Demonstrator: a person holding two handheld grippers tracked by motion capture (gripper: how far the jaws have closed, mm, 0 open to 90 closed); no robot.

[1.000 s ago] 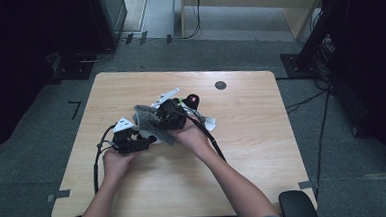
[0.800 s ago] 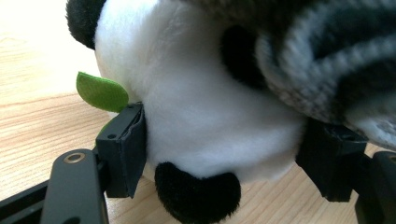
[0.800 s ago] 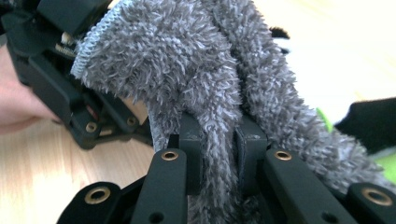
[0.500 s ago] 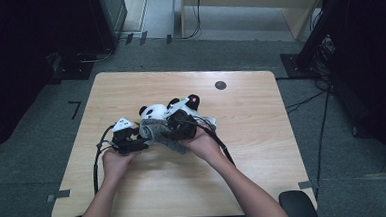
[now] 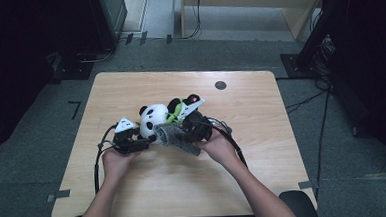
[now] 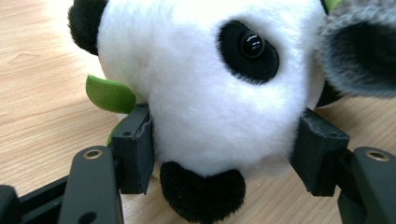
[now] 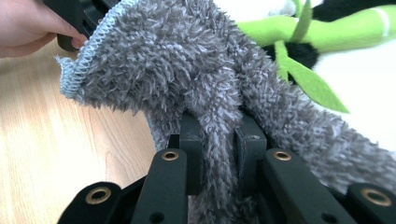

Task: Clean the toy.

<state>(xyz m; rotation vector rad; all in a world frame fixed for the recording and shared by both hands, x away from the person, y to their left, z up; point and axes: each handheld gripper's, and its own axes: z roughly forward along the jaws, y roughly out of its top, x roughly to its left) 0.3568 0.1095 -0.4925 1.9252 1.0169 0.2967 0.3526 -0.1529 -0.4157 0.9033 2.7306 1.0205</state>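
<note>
A black-and-white panda plush (image 5: 154, 118) holding green bamboo (image 5: 177, 111) lies at the middle of the wooden table (image 5: 274, 169). My left gripper (image 5: 138, 140) is at the panda's head. In the left gripper view its jaws (image 6: 229, 123) have just been closing, and both pads press into the white fur of the panda (image 6: 210, 79). My right gripper (image 5: 191, 133) is to the panda's right, shut on a grey fluffy cloth (image 5: 177, 139). In the right gripper view the cloth (image 7: 177, 60) is pinched between the right gripper (image 7: 219, 126) pads and drapes toward the bamboo (image 7: 327, 28).
A small black round mark (image 5: 220, 85) sits near the table's far edge. Black cables (image 5: 99, 158) trail from both grippers over the tabletop. The left hand (image 7: 23, 25) is close behind the cloth. Dark equipment and cables stand on the floor around the table.
The right gripper has slid right and toward the person with the grey cloth, uncovering the panda's head. The left hand has stayed in place.
</note>
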